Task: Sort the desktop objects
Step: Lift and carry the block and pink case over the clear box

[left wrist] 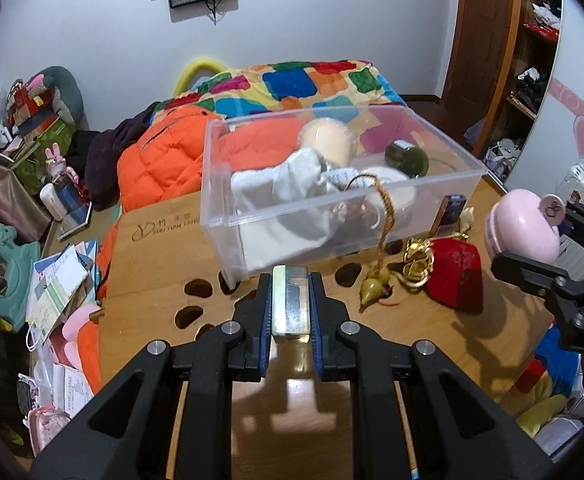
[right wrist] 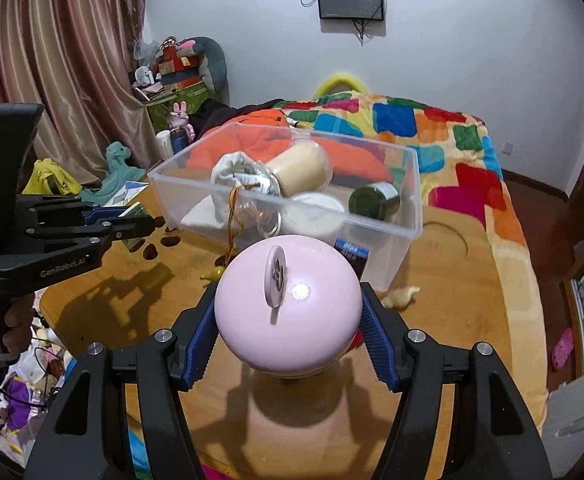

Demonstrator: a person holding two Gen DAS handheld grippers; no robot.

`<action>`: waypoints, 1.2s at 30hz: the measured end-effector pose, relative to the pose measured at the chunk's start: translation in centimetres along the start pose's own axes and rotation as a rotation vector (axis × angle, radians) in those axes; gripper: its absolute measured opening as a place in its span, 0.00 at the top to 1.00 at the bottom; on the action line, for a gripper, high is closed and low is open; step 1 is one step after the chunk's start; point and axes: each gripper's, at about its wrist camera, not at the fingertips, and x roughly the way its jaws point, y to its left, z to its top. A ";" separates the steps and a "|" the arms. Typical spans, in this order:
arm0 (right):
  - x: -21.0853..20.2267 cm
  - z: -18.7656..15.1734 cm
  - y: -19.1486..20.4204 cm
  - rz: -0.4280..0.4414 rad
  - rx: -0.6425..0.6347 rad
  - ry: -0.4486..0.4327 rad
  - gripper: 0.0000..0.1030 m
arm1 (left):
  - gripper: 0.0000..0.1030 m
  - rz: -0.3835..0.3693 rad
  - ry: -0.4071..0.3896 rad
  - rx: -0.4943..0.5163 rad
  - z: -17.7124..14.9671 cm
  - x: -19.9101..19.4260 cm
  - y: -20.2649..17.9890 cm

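Wooden table [left wrist: 152,264] carries a clear bin [left wrist: 332,184] near its far edge. Bin holds a white pouch [left wrist: 292,176], a cream jar [left wrist: 328,140] lying on its side, a dark green jar [left wrist: 408,158] and a white lid [right wrist: 312,212]. Right gripper [right wrist: 288,316] clamped on a pink round case [right wrist: 288,308], held above the table in front of the bin. Left gripper [left wrist: 290,308] clenched on a small metallic block [left wrist: 290,304], also above the table, in front of the bin. On the table beside the bin: red pouch [left wrist: 456,272], gold ornament [left wrist: 416,264], gourd charm [left wrist: 374,288] on a cord.
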 end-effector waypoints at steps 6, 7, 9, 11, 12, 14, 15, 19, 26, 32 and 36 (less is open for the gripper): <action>0.4 1.8 -0.9 0.004 -0.004 -0.006 0.40 | 0.85 -0.002 -0.029 -0.002 1.3 -0.7 0.0; 0.5 2.2 -1.1 0.001 -0.009 -0.009 0.40 | 0.85 -0.001 -0.034 -0.002 1.6 -0.8 0.0; 0.6 2.8 -1.2 -0.010 -0.017 -0.015 0.40 | 0.85 -0.007 -0.046 -0.003 2.3 -1.0 0.1; 0.7 3.4 -1.3 -0.014 -0.019 -0.021 0.40 | 0.85 -0.013 -0.057 -0.001 2.7 -1.2 0.1; 0.8 3.7 -1.4 -0.014 -0.021 -0.023 0.40 | 0.85 -0.015 -0.064 0.002 3.0 -1.3 0.1; 0.9 4.3 -1.4 -0.016 -0.027 -0.029 0.40 | 0.85 -0.017 -0.075 0.007 3.5 -1.3 0.0; 1.0 4.4 -1.4 -0.017 -0.030 -0.031 0.40 | 0.85 -0.017 -0.079 0.006 3.8 -1.3 0.0; 1.4 5.5 -1.6 -0.027 -0.035 -0.037 0.40 | 0.85 -0.046 -0.086 -0.010 4.9 -1.0 0.4; 2.1 7.3 -2.4 -0.037 -0.023 -0.058 0.40 | 0.85 -0.070 -0.100 -0.037 6.7 -0.1 1.2; 3.9 8.6 -2.9 -0.040 -0.031 -0.046 0.40 | 0.85 -0.071 -0.092 -0.042 7.8 1.3 1.6; 5.7 9.3 -3.4 -0.037 -0.034 -0.023 0.40 | 0.85 -0.089 -0.072 -0.054 8.6 2.9 2.1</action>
